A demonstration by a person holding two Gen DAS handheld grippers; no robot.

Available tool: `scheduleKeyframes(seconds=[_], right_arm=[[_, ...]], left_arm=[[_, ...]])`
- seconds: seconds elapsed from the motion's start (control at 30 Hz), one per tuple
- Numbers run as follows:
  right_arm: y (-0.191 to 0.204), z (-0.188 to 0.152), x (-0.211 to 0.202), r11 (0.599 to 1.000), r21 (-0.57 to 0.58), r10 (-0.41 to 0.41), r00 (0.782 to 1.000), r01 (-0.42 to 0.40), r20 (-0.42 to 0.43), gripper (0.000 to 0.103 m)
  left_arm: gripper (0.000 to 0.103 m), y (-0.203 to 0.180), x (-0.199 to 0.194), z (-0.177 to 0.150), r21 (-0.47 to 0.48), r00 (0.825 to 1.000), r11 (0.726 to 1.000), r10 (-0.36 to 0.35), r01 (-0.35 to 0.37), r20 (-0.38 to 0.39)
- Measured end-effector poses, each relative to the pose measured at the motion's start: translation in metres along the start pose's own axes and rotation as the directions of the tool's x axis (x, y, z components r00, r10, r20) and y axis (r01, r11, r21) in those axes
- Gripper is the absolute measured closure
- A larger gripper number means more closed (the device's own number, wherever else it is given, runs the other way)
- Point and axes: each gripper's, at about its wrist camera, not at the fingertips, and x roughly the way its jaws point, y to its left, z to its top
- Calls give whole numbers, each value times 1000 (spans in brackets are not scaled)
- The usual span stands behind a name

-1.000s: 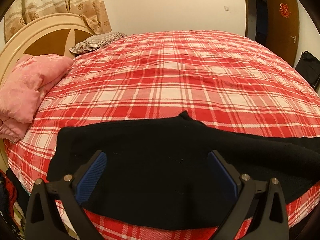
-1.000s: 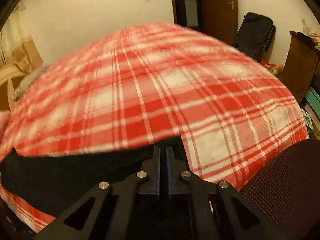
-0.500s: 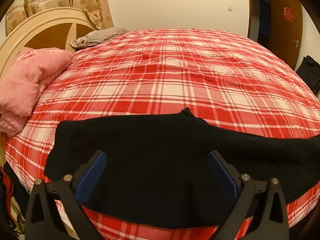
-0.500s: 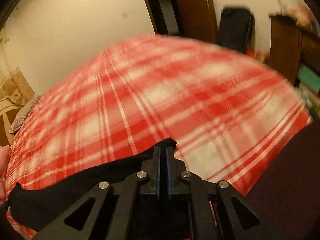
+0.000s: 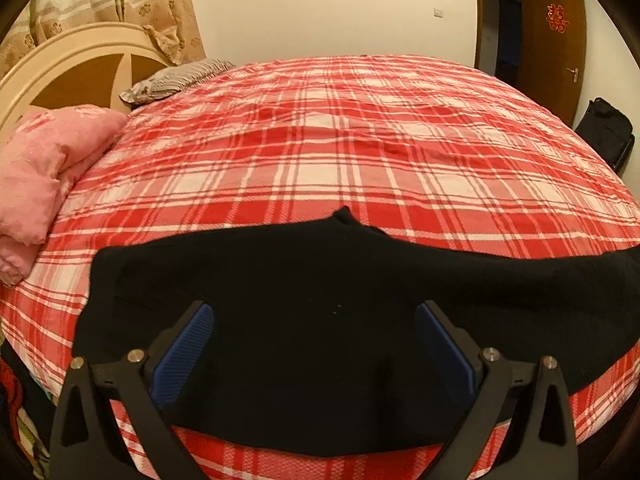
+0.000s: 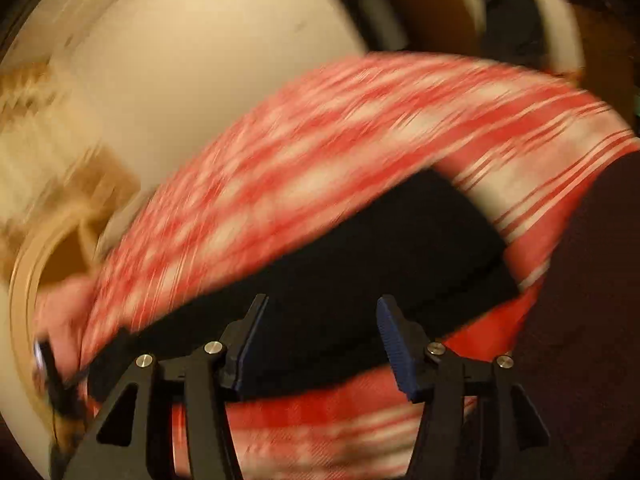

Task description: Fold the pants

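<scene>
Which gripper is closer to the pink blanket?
Left. The left gripper hovers open over the black pants at the end nearest the pink blanket. The right gripper, jaws also open, is over the pants' far end; the blanket looks distant, though blurred.

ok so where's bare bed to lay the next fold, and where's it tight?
Free: the plaid bedspread beyond the black pants, out to the far edge and the door side. Tight: the headboard side, with the pink quilt and striped pillow, and the near edge under the pants.
</scene>
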Motion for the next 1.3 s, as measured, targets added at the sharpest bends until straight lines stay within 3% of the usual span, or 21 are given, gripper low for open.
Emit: scheduleKeyframes(seconds=[0.1, 0.27, 0.4, 0.47, 0.53, 0.6, 0.67, 0.73, 0.97, 1.13, 1.23, 1.3], right_arm=[[21, -24, 31, 999, -8, 33, 997, -34, -71, 57], [14, -37, 59, 988, 137, 92, 990, -76, -111, 57], [29, -43, 66, 976, 160, 167, 979, -148, -113, 57], [39, -43, 75, 974, 156, 188, 973, -166, -134, 66], [48, -45, 82, 965, 157, 234, 961, -210, -149, 83], [58, -47, 94, 946, 171, 303, 937, -274, -177, 87], [66, -50, 102, 945, 167, 310, 930, -280, -196, 88], [66, -53, 107, 941, 189, 316, 928, -280, -198, 99], [73, -55, 71, 932, 159, 350, 919, -324, -180, 99], [72, -76, 81, 968, 99, 248, 928, -229, -280, 99], [65, -79, 82, 966, 112, 254, 926, -231, -280, 96], [65, -74, 82, 967, 108, 252, 912, -229, -323, 89]], left_arm=[[0, -1, -6, -1, 16, 1000, 1000, -8, 8, 14], [0, 17, -17, -3, -10, 999, 1000, 1, 0, 47], [0, 28, -12, -7, -39, 999, 999, 6, -5, 32], [0, 29, -7, -8, -49, 1000, 999, -1, 1, 17], [0, 29, -6, -9, -50, 1000, 999, -12, 13, 15], [0, 28, -6, -10, -40, 1000, 999, -10, 11, 18], [0, 29, -6, -10, -37, 1000, 999, -9, 10, 18], [0, 29, -5, -10, -41, 1000, 999, -15, 15, 14], [0, 34, -2, -9, -49, 1000, 999, -8, 9, 10], [0, 31, 3, -8, -44, 1000, 999, -18, 18, 5], [0, 25, 5, -9, -21, 1000, 1000, -23, 23, -5], [0, 22, 5, -9, -3, 1000, 1000, -18, 18, -2]])
